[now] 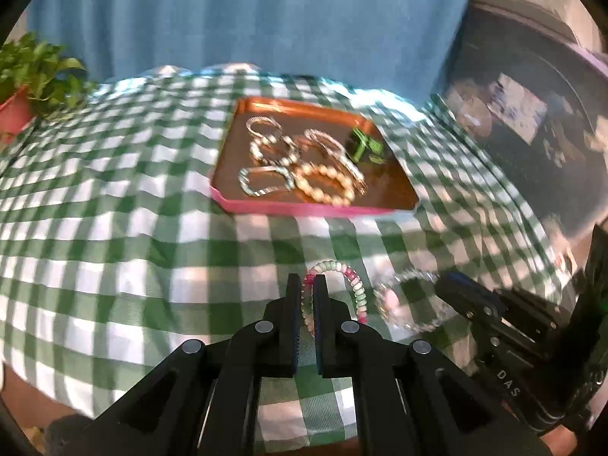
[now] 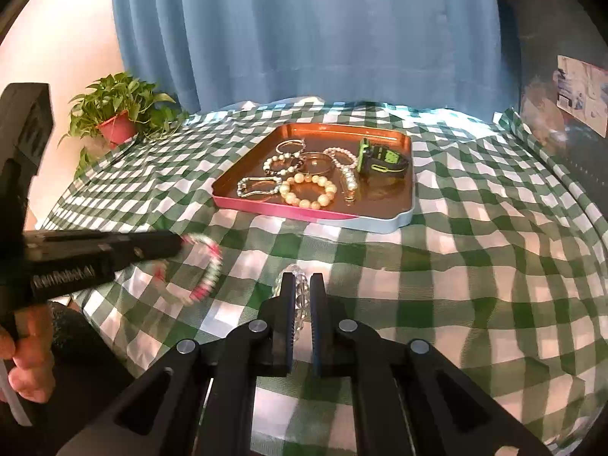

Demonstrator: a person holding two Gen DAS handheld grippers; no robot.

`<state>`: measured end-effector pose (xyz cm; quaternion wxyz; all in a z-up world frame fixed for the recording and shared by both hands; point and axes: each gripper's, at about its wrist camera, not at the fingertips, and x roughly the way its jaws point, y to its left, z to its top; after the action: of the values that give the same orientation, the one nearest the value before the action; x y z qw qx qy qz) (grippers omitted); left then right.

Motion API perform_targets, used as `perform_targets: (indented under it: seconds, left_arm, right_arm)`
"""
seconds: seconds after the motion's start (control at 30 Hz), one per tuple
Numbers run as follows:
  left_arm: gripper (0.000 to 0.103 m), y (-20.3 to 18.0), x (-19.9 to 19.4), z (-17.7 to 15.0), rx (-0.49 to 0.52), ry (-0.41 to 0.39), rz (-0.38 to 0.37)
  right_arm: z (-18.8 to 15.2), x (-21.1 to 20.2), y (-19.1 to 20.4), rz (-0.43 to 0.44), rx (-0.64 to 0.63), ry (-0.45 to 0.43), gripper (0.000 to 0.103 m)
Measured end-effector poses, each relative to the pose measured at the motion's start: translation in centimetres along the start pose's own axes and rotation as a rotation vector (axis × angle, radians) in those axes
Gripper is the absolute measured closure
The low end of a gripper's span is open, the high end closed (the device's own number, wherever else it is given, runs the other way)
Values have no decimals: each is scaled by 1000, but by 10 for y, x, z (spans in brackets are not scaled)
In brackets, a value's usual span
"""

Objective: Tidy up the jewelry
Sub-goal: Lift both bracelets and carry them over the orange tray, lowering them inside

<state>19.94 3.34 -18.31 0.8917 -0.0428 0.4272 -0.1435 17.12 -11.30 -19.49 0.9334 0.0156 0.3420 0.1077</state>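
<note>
Left wrist: left gripper (image 1: 308,285) pinches seemingly pink-green bracelet (image 1: 355,285).

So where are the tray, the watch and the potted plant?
Tray (image 2: 288,209), right wrist view, pink front rim.
Watch (image 2: 382,160), right wrist view, black-and-green body.
Potted plant (image 2: 117,129), right wrist view, red pot.

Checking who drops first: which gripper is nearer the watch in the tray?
Right, judging loosely. The right gripper, clamping the clear bracelet, faces the watch; the left gripper sits further left.
</note>
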Motion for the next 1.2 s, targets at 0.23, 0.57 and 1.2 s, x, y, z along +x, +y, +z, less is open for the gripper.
perform_targets:
  seconds: [0.23, 0.57, 1.2]
  left_arm:
    - [97, -17, -36, 16, 89, -56, 111]
    - [97, -34, -89, 38, 141, -150, 71]
    - [97, -21, -121, 112, 150, -308, -136]
  right_arm:
    - [14, -23, -24, 44, 112, 18, 97]
    - [47, -73, -16, 63, 88, -53, 97]
    - [134, -112, 1, 100, -37, -171, 97]
